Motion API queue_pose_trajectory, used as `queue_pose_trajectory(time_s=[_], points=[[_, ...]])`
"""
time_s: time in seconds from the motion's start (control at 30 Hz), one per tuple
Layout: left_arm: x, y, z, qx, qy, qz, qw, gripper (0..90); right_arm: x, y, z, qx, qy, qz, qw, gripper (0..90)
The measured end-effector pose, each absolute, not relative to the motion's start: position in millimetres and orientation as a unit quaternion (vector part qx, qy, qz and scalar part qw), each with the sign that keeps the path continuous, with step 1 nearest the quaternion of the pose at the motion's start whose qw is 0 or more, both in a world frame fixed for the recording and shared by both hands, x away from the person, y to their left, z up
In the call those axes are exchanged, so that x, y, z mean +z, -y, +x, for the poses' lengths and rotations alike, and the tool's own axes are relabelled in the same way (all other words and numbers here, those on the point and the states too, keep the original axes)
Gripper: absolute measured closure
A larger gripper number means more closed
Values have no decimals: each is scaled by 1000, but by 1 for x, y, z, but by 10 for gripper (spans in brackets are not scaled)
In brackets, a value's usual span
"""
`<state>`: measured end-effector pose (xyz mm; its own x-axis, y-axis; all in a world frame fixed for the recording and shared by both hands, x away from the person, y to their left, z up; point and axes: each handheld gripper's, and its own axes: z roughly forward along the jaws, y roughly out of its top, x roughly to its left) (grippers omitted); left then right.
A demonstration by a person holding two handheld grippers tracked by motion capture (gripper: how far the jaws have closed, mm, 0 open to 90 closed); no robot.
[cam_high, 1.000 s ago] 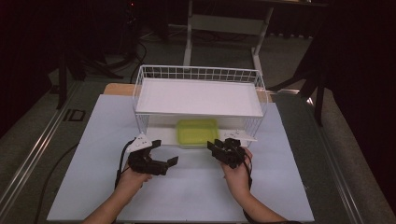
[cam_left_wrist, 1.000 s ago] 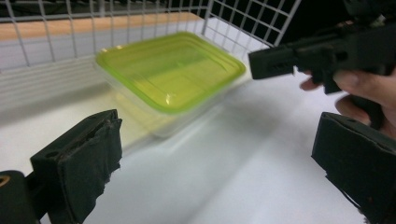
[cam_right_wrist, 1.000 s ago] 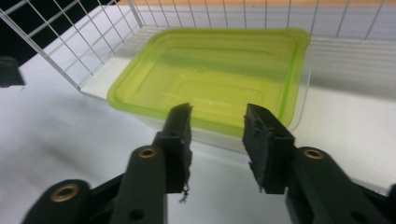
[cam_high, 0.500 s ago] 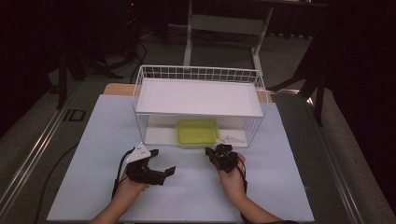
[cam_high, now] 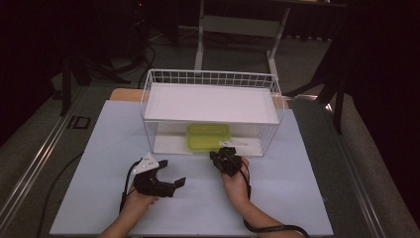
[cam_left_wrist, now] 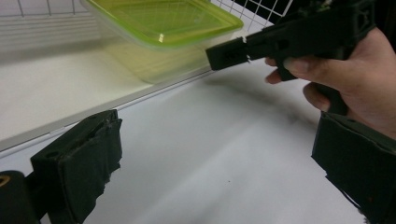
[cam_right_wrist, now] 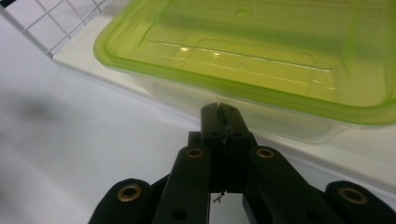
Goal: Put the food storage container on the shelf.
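Moved: both hands have drawn back toward the person and sunk lower over the desk; the right tongs have just been closing, with nothing between them.
Left tongs: black, held low over the white desk sheet, well short of the white wire basket and left of its open front; the jaws stand wide apart, empty.
Right tongs: black, just before the basket's front edge; jaws pressed together, tips aimed at the box and not touching it. The left gripper view shows them in the person's hand.
Box: a clear plastic box with a lime-green lid lies flat on the basket's white lower shelf, near the front edge, under the white upper shelf.
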<state>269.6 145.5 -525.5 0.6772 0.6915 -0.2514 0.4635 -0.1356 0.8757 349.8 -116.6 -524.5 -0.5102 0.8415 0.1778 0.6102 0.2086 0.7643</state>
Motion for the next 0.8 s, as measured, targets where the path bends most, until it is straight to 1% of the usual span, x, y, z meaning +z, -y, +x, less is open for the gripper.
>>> queue_pose_trajectory(time_s=[0.2,0.53,0.8], points=[[-527,-146,270,102,-391,742,534,24,-527,110,361,406,-764,476,155,900],[-528,-146,270,91,-395,736,542,25,-532,107,382,400,-758,490,157,899],[-528,-146,269,96,-389,741,539,25,-533,103,393,403,-752,495,164,898]])
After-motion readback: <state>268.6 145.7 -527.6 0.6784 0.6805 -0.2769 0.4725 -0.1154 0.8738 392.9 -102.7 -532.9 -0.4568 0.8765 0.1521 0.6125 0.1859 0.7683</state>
